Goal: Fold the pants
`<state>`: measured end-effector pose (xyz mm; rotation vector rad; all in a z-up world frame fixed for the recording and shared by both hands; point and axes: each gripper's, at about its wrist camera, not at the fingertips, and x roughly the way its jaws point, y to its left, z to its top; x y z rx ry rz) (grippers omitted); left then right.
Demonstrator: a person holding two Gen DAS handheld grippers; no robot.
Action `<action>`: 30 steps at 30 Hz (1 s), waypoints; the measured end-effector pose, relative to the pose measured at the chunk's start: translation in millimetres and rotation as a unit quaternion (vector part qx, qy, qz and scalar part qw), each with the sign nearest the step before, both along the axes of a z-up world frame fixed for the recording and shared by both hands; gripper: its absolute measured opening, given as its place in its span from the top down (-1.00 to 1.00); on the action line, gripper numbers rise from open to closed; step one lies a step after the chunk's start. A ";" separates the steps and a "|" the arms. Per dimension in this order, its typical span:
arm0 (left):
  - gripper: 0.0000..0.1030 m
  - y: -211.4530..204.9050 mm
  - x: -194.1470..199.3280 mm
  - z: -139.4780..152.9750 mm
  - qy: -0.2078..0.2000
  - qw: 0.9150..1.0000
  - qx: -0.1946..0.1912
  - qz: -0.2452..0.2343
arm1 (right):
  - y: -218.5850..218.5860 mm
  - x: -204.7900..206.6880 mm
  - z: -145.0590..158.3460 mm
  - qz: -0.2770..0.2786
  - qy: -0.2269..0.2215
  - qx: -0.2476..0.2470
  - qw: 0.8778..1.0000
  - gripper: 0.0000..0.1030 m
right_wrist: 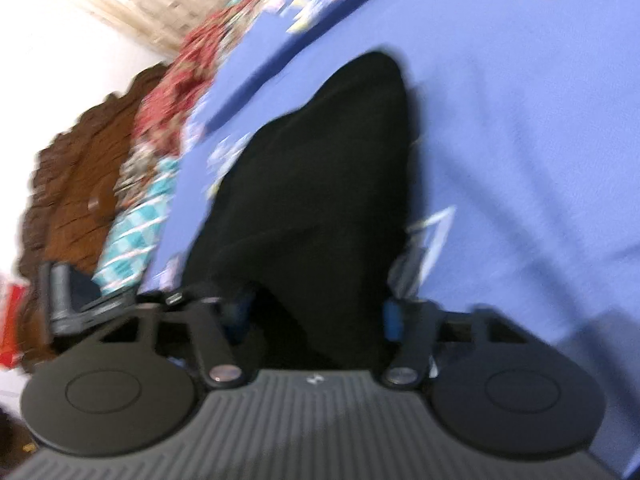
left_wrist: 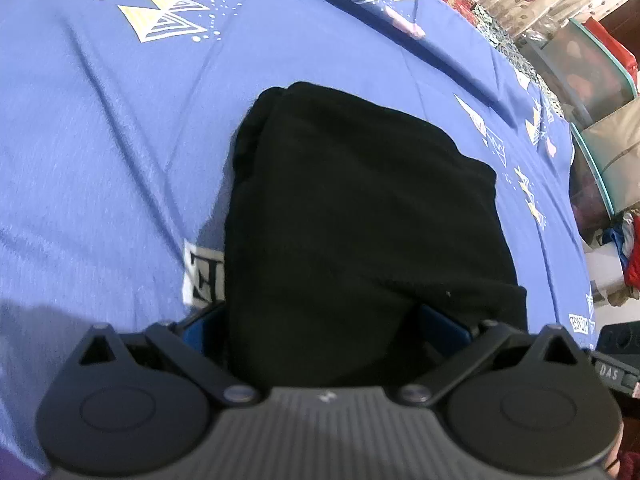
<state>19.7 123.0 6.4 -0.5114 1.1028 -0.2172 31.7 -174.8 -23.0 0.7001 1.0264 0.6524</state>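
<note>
The black pants (left_wrist: 352, 208) lie folded into a thick bundle on the blue patterned bedsheet (left_wrist: 100, 140). In the left wrist view the near edge of the pants fills the gap of my left gripper (left_wrist: 320, 332); its blue pads sit wide on either side of the cloth. In the right wrist view, which is blurred, the pants (right_wrist: 320, 184) run away from my right gripper (right_wrist: 316, 316), whose blue pads also flank the near edge of the cloth. Both fingertips are largely hidden by the fabric.
The bed edge runs along the right of the left wrist view, with storage boxes (left_wrist: 592, 80) and curtains beyond. In the right wrist view a red patterned blanket (right_wrist: 180, 76), a teal checked cloth (right_wrist: 136, 224) and a brown wooden headboard (right_wrist: 72, 184) lie to the left.
</note>
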 end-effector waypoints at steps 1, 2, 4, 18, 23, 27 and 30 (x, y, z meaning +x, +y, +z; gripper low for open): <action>-0.98 -1.4 -2.0 1.2 0.001 1.000 0.001 -0.002 | -0.1 -1.1 2.0 0.002 -0.002 -0.001 1.000 -0.06; -0.98 -4.5 -3.2 2.2 0.000 1.000 0.005 -0.005 | -0.3 -2.6 3.5 0.004 -0.008 -0.006 1.000 -0.05; -0.98 -11.6 -4.4 2.9 -0.003 1.000 0.022 -0.009 | -4.3 -3.3 -0.8 -0.002 -0.001 -0.001 1.000 -0.05; -1.00 -15.7 -7.7 3.1 -0.010 0.999 0.050 -0.009 | -29.0 -6.9 -18.7 -0.039 0.046 0.073 0.995 0.04; -1.00 -14.0 -8.7 2.2 -0.012 0.999 0.048 -0.010 | -21.3 -6.6 -18.7 -0.042 0.045 0.071 0.996 0.04; -1.00 -13.5 -9.4 1.8 -0.013 0.999 0.046 -0.011 | -23.5 -6.2 -18.3 -0.041 0.045 0.071 0.996 0.04; -1.00 -14.5 -10.0 1.5 -0.014 0.999 0.045 -0.011 | -24.7 -6.0 -18.0 -0.040 0.045 0.071 0.996 0.04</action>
